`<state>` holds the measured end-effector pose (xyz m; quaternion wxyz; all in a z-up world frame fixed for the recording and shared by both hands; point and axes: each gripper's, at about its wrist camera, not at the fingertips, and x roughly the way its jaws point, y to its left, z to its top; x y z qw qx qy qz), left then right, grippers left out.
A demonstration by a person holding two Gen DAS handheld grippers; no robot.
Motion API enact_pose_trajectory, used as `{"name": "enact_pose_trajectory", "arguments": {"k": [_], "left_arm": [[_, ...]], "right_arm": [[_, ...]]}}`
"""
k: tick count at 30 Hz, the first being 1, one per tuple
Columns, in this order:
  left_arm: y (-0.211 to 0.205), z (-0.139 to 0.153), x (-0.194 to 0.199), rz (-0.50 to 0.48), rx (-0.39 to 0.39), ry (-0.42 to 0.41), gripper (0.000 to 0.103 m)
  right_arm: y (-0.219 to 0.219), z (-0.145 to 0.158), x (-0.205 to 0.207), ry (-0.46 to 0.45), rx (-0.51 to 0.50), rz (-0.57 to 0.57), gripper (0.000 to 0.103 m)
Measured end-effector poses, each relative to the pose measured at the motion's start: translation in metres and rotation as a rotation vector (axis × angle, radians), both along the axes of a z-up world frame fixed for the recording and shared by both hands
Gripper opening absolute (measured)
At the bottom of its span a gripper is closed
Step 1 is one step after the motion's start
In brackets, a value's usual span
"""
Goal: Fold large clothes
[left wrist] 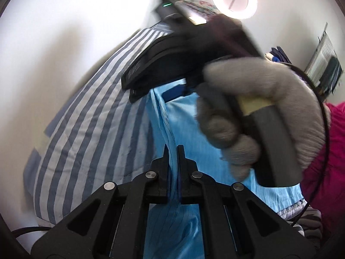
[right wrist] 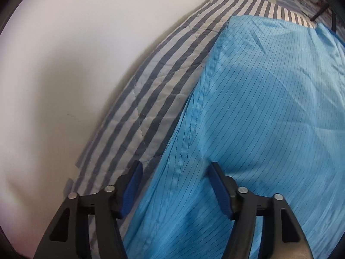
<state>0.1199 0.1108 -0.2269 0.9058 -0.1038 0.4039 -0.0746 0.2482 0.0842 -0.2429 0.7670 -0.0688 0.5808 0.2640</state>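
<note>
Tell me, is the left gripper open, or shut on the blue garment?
Shut on it. The left gripper has its two fingers nearly together, with a fold of the blue garment pinched between them.

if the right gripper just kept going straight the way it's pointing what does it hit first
Most likely the light blue garment. The right gripper stands open with the garment's seamed edge between its fingers, not pinched, and the striped bedding under and to the left. How far the cloth lies past the fingertips is unclear.
</note>
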Motion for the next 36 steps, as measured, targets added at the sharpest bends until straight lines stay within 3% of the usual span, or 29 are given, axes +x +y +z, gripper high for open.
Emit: {"name": "enact_pose_trajectory", "arguments": {"k": [2,3,5,7,11,17,18,20,23,31,36], "left_arm": [[-0.01,0.004,0.0,-0.015,0.018,-0.008,0.001],[-0.013,0.007,-0.004,-0.023,0.021,-0.011,0.001],[-0.019,0.011,-0.005,-0.036,0.032,-0.017,0.001],[-0.028,0.016,-0.004,-0.053,0.051,-0.026,0.001],[-0.05,0.024,0.004,-0.099,0.077,-0.034,0.001],[-0.08,0.033,0.013,-0.165,0.057,0.002,0.004],[-0.083,0.036,0.012,-0.172,0.036,0.007,0.007],[-0.084,0.043,0.003,-0.184,0.003,0.008,0.028],[-0.078,0.053,-0.011,-0.195,-0.06,-0.011,0.043],[-0.041,0.043,-0.022,-0.093,-0.145,0.036,0.044],[-0.039,0.031,-0.016,-0.078,-0.163,0.061,0.044]], "right_arm": [[0.009,-0.003,0.001,-0.033,-0.06,0.001,0.034],[0.009,-0.003,0.0,-0.042,-0.073,-0.002,0.028],[0.001,-0.003,0.004,-0.039,-0.06,-0.016,0.006],[-0.018,-0.002,0.01,-0.005,0.005,-0.045,0.0],[-0.066,0.004,0.018,0.037,0.207,-0.1,0.0],[-0.142,0.012,0.013,0.048,0.389,-0.191,0.0],[-0.156,0.01,0.013,0.052,0.411,-0.205,0.0],[-0.185,0.007,0.009,0.05,0.449,-0.238,0.0],[-0.214,0.003,0.0,0.051,0.506,-0.291,0.0],[-0.264,-0.034,-0.016,0.123,0.483,-0.425,0.0],[-0.261,-0.023,-0.005,0.084,0.44,-0.388,0.0]]}}
